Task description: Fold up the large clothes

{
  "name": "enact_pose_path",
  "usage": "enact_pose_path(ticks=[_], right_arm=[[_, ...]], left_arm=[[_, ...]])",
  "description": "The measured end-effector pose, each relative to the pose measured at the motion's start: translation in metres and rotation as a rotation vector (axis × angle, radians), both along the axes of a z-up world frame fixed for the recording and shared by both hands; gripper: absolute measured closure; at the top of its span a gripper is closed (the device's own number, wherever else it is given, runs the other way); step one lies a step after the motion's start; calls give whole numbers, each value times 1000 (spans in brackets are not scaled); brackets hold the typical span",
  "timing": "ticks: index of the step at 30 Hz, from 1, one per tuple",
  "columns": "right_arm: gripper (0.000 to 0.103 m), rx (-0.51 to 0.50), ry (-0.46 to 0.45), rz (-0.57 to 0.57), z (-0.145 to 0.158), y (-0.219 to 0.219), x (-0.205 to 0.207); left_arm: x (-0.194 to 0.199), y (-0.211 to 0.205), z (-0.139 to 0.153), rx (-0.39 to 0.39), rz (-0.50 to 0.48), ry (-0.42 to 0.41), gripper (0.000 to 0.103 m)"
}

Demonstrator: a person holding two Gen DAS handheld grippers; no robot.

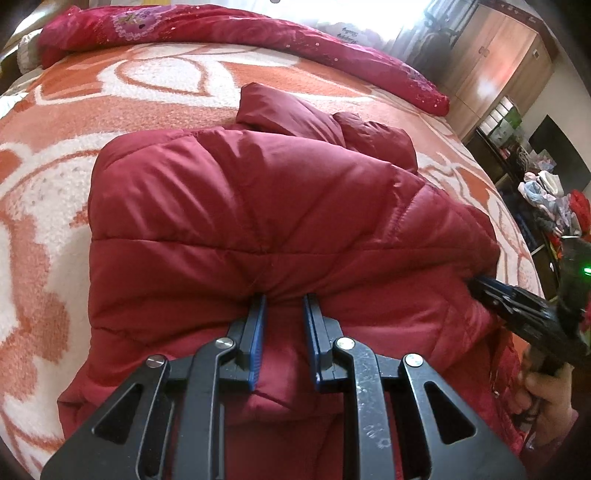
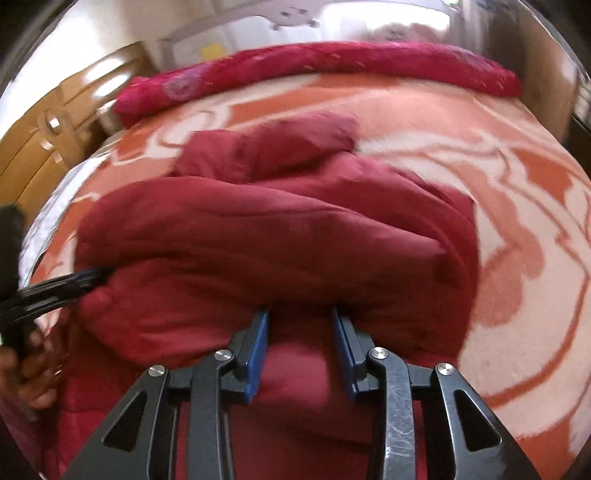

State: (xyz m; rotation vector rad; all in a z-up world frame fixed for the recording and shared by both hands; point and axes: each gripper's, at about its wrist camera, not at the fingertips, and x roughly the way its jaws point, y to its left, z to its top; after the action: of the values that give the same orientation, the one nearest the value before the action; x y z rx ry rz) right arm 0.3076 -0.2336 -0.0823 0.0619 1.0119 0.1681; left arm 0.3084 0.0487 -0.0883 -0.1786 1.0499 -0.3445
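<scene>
Your left gripper (image 1: 284,297) bites into the near fold of a dark red quilted jacket (image 1: 258,206), its blue-padded fingers (image 1: 258,332) set close together with a pinch of the shiny fabric bunched between them, tips buried in the seam where the upper layer doubles over the lower. The jacket lies folded into a thick bundle in the middle of a bed spread with an orange and cream patterned blanket (image 1: 48,192), a sleeve or collar end poking out at the bundle's far side. Your right gripper (image 2: 300,314) sits at the same front edge of the bundle, further along it; its fingers (image 2: 347,350) stand apart with a roll of red cloth lying between them, and the picture is too blurred by motion to tell whether the pads press on it. From the left wrist camera the right gripper (image 1: 480,286) enters from the right edge, its tips pushed under the fold, with your hand (image 1: 546,398) wrapped round its handle. A rolled crimson quilt (image 1: 229,29) with small flower prints lies along the far edge of the bed. A wooden wardrobe (image 1: 498,55) stands beyond the bed, and a heap of mixed clothes (image 1: 554,206) is piled near it.
</scene>
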Motion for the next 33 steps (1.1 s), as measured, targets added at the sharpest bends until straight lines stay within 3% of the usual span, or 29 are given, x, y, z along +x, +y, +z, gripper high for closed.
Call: enact_pose_path(ticks=[3, 9, 14, 18, 23, 27, 33], right_arm=[[70, 49, 11, -34, -7, -20, -1], [70, 51, 11, -30, -9, -20, -2], [70, 79, 10, -39, -10, -27, -7], [68, 104, 16, -71, 4, -30, -13], [64, 135, -85, -53, 36, -22, -27], [67, 46, 40, -46, 6, -17, -14], [70, 69, 17, -41, -12, -28, -16]], left_arm=[[-3, 1, 8, -1, -2, 2, 86], [-15, 15, 31, -23, 30, -66, 85], [-2, 30, 5, -21, 43, 26, 86], [0, 29, 1, -13, 48, 30, 86], [-1, 24, 0, 13, 41, 23, 86], [-2, 25, 0, 14, 35, 26, 86], [-3, 24, 2, 32, 21, 24, 86]])
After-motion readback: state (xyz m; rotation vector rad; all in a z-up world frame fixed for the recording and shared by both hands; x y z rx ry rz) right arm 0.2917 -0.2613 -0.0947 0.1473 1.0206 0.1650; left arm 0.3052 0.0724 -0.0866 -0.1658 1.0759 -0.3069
